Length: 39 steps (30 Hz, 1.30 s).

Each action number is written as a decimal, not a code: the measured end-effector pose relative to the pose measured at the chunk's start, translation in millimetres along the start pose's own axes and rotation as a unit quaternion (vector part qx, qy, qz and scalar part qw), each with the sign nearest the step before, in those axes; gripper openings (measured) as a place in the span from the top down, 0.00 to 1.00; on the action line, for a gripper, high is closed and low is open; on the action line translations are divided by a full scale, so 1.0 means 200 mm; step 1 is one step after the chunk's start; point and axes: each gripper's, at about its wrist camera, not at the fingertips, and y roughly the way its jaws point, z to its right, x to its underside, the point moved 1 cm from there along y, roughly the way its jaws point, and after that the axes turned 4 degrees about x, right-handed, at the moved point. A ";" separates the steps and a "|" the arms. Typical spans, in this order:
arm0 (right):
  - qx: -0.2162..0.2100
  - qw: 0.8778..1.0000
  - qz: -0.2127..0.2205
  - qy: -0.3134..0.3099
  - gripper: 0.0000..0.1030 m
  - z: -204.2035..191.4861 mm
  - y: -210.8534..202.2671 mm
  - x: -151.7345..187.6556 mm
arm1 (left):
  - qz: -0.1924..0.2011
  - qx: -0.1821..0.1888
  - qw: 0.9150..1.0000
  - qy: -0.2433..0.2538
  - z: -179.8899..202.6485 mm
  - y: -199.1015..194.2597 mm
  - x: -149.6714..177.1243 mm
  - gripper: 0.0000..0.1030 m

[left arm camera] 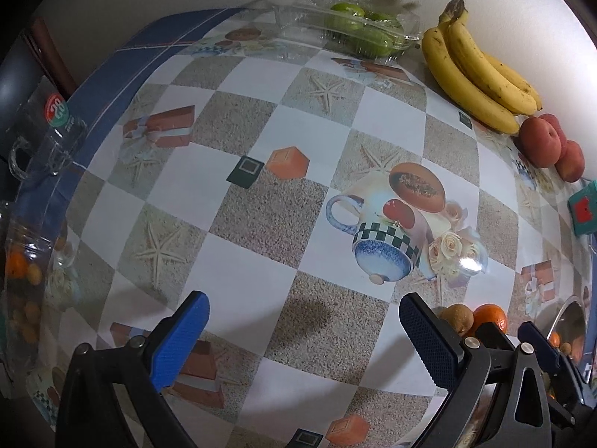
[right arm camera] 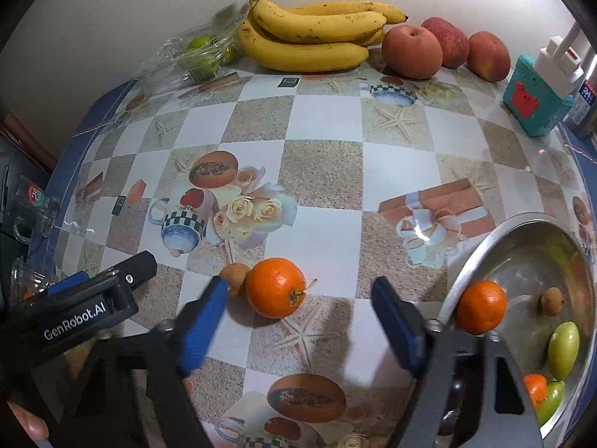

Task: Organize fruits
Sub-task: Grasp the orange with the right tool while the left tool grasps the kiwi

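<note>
My right gripper [right arm camera: 298, 298] is open and points down at the table. An orange [right arm camera: 276, 287] lies between its blue fingers, and neither pad touches it. A small brown fruit [right arm camera: 233, 276] rests against the orange, beside the left finger. To the right stands a metal bowl [right arm camera: 485, 239] that holds another orange [right arm camera: 481, 306], a brown fruit [right arm camera: 552, 300] and green fruits [right arm camera: 563, 349]. My left gripper [left arm camera: 304, 310] is open over bare tablecloth with nothing between its fingers. In the left wrist view the loose orange [left arm camera: 490, 317] shows past the right finger.
Along the wall lie bananas [right arm camera: 309, 37], three apples [right arm camera: 412, 50] and a clear plastic box of green fruits [left arm camera: 354, 30]. A teal box [right arm camera: 533, 100] stands at the back right. A glass mug [left arm camera: 48, 138] and a clear container of small fruits [left arm camera: 22, 280] stand at the left edge.
</note>
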 end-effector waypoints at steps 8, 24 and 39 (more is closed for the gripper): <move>-0.024 1.000 -0.008 0.005 0.48 -0.02 0.05 -0.01 | -0.005 0.006 1.000 -0.006 0.00 0.01 0.01 0.00; -0.047 0.999 -0.012 0.012 0.64 0.00 0.02 -0.01 | -0.032 0.067 0.997 -0.027 0.05 0.05 0.04 0.00; -0.027 0.997 0.007 0.074 0.64 0.24 -0.13 -0.07 | -0.018 0.105 0.993 0.056 0.34 0.05 0.08 0.11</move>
